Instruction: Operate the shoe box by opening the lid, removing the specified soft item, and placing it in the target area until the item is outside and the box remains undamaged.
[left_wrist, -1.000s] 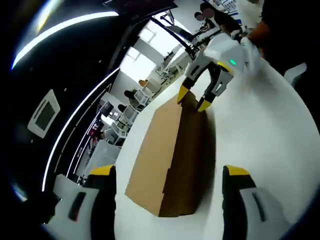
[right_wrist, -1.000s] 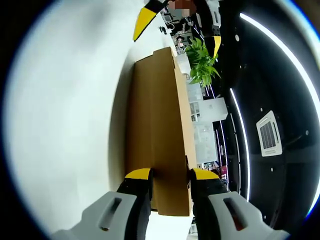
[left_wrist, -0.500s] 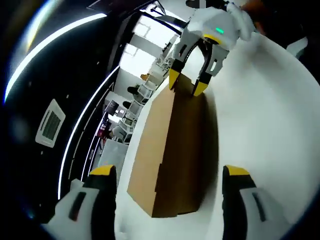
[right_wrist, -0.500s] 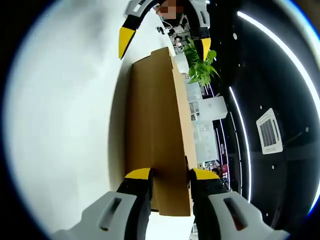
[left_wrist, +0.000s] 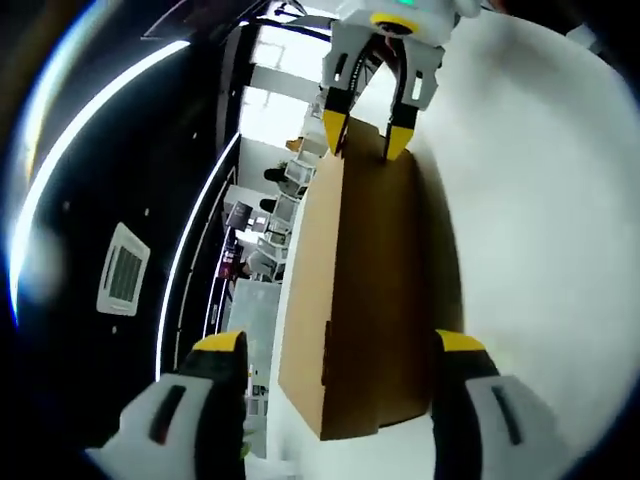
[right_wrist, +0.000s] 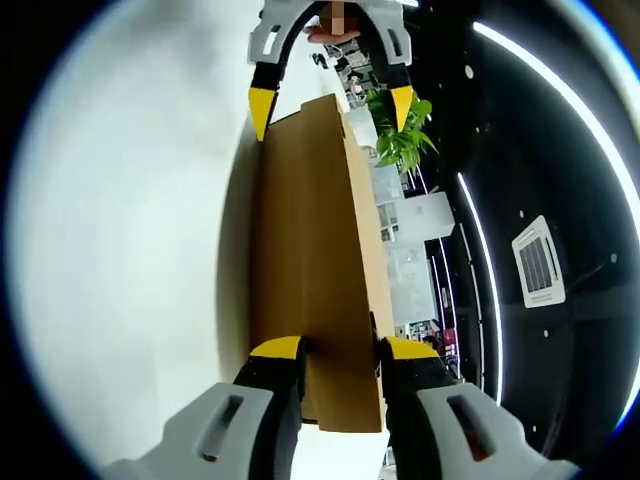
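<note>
— Two grippers, where?
— Right gripper (right_wrist: 332, 347) fingers clamp one end of the shoe box (right_wrist: 315, 270) on the white surface (right_wrist: 130, 230); left gripper (left_wrist: 338, 342) fingers stand apart, straddling the other end.

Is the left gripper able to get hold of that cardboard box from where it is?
Probably yes: the left gripper is open, its jaws straddling the near end of the box, nothing between them.
</note>
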